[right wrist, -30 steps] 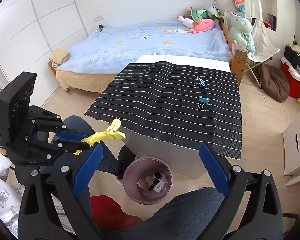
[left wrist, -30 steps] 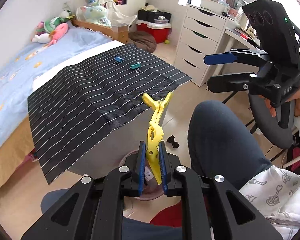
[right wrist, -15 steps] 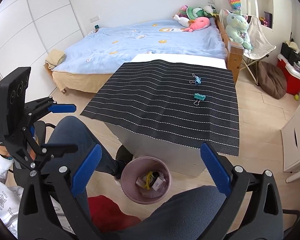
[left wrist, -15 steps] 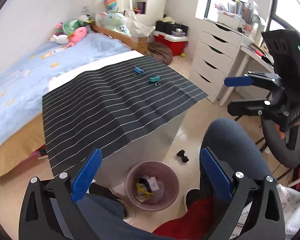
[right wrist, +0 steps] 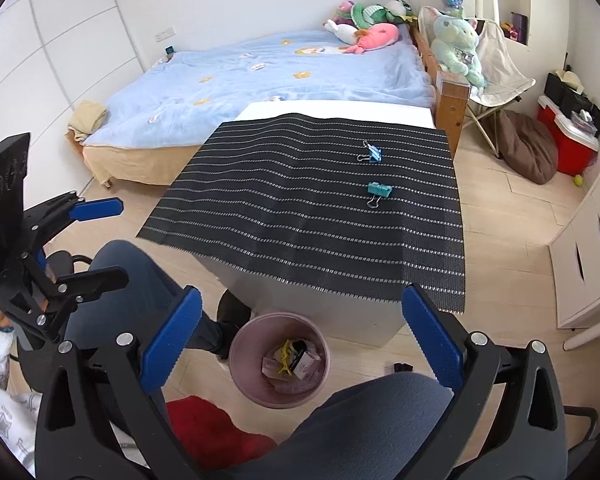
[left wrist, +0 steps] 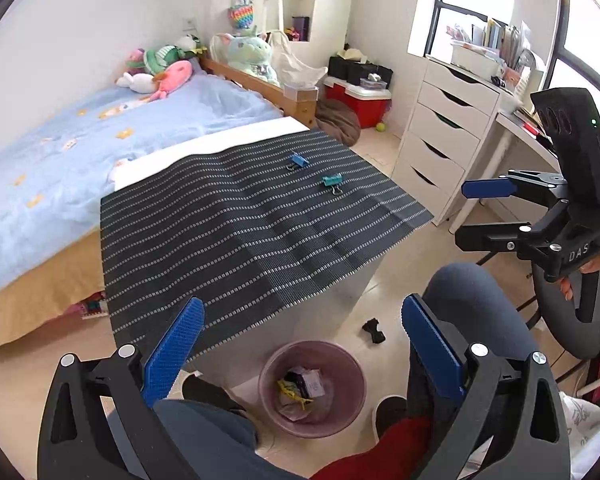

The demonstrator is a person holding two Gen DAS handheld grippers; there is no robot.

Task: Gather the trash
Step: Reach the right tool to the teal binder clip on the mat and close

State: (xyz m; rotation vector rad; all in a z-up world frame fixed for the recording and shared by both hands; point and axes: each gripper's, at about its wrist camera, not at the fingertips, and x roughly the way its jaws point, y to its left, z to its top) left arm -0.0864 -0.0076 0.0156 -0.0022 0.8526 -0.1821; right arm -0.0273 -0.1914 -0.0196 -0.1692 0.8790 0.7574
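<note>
A pink trash bin (left wrist: 342, 360) (right wrist: 242, 340) stands on the floor at the table's near edge; a yellow clip (left wrist: 290, 392) (right wrist: 285, 354) lies inside among paper scraps. A teal binder clip (left wrist: 333, 181) (right wrist: 379, 191) and a blue binder clip (left wrist: 299, 160) (right wrist: 373, 154) lie on the black striped mat (left wrist: 240, 232) (right wrist: 300, 216). My left gripper (left wrist: 300, 332) (right wrist: 100, 240) is open and empty above the bin. My right gripper (right wrist: 302, 328) (left wrist: 482, 212) is open and empty, held to the right of the table.
A blue bed (right wrist: 260, 68) with plush toys lies behind the table. White drawers (left wrist: 444, 136) stand at the right. My knees (left wrist: 472, 308) and a red slipper (right wrist: 208, 428) are near the bin. A small black object (left wrist: 374, 330) lies on the floor.
My left gripper opened and let go of the yellow clip, which fell into the bin. The left gripper then rose and tilted up. The right gripper stayed open.
</note>
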